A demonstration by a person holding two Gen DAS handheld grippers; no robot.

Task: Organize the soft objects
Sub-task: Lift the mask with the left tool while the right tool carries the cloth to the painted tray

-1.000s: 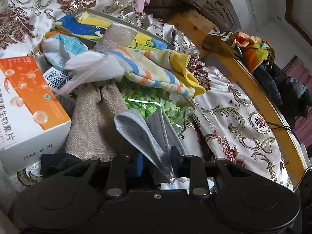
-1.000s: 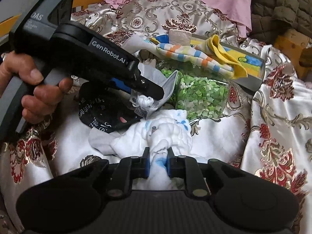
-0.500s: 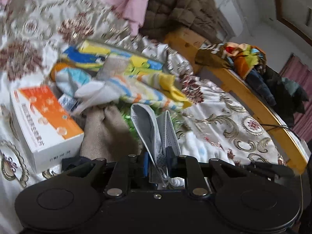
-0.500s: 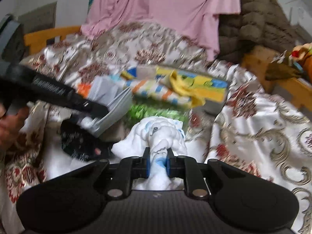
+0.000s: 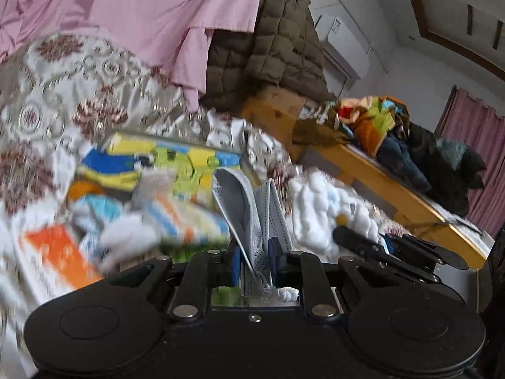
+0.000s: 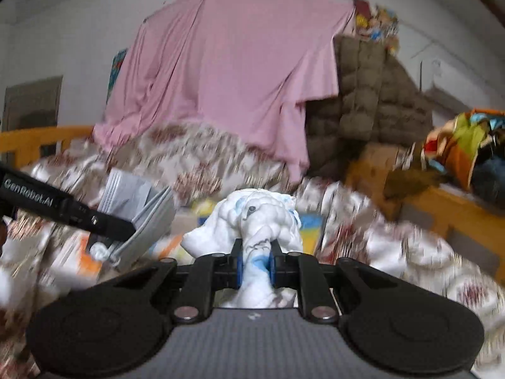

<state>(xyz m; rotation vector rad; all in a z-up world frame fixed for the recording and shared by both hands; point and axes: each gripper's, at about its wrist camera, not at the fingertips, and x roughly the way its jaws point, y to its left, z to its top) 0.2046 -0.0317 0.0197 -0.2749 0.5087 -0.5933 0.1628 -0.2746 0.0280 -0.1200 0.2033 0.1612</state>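
Your left gripper (image 5: 254,260) pinches the grey face mask (image 5: 249,208) | your right gripper (image 6: 255,260) pinches the white fluffy cloth (image 6: 258,218) | both above the patterned bedspread (image 5: 63,94)

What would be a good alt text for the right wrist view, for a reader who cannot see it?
The right gripper is shut on a white fluffy cloth with blue marks, held above a bed with a patterned satin cover. At left, the left gripper holds a grey face mask; a pink sheet hangs behind.
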